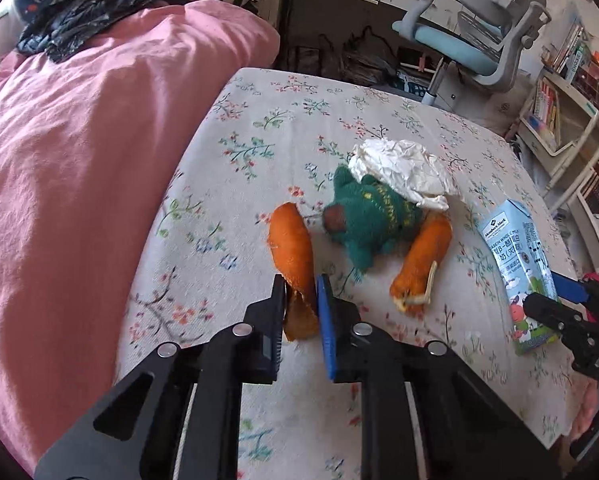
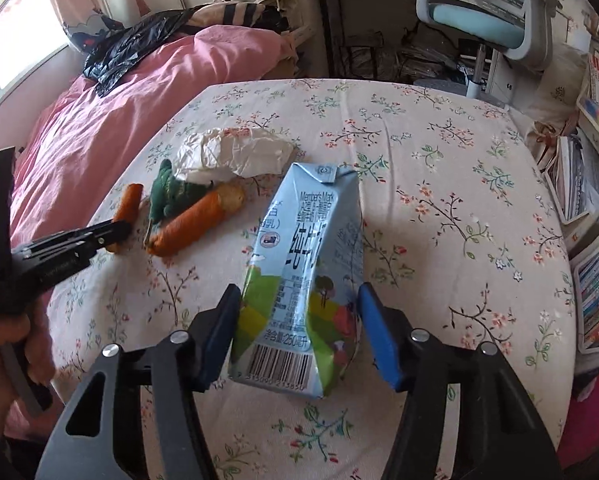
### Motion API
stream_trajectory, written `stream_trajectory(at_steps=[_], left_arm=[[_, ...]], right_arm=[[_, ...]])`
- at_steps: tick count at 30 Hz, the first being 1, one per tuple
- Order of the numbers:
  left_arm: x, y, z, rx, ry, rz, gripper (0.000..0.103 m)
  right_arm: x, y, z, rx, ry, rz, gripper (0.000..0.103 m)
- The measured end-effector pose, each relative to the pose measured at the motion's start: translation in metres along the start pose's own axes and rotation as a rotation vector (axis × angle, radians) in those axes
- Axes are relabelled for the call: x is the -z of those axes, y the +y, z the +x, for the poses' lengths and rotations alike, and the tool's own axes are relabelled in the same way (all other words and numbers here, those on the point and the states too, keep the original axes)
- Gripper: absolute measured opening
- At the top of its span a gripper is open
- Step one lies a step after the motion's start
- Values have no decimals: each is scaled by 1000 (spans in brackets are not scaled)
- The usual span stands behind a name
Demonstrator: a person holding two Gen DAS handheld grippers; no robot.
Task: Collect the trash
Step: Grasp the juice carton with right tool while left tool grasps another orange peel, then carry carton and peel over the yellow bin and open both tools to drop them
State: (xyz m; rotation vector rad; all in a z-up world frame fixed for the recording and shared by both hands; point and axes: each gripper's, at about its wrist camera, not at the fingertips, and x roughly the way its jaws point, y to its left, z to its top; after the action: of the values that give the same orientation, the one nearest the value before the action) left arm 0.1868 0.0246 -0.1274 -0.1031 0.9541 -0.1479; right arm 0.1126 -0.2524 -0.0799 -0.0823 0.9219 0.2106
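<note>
So the trash here is all sitting on the flowery bedsheet [image 1: 379, 112]: two bits of orange peel, a crumpled white paper [image 1: 399, 172] and a blue milk carton [image 2: 299, 280], with a little green knitted toy [image 1: 367, 220] in the middle that probably isn't trash at all.

The left gripper [image 1: 301, 308] is nearly shut and has the near end of the left-hand orange peel [image 1: 291, 248] pinched between its pads. Peel is light, bendy and a bit slick on the inside, so a thin edge grip like this could let it flop or slip. Taking it further along the curl would be safer, I'd say. The other peel [image 1: 421, 264] lies just past the toy, untouched.

The right gripper [image 2: 299, 332] is about half open and straddles the bottom end of the carton, which lies on its side pointing away. The left pad looks like it's touching the side; the right pad seems to have a small gap, though the fisheye makes that hard to call. The carton already looks dented, so likely empty: light, and it'll crush if squeezed hard. The flat sides near the base are the sensible place.
</note>
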Motion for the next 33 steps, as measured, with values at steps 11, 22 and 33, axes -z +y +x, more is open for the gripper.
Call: stream_trajectory(at_steps=[11,22,33], left_arm=[[18,12,-35,58,-2,16,13],[47,-13,-92,113,-75,41,13],[68,-6,-138,131,-144,-17,13]], right_arm=[[1,-17,-5,-72,-31,109,53],[22,-38,-36,-322,-90,362,50],[34,-10,-54,-218,-102,215,50]])
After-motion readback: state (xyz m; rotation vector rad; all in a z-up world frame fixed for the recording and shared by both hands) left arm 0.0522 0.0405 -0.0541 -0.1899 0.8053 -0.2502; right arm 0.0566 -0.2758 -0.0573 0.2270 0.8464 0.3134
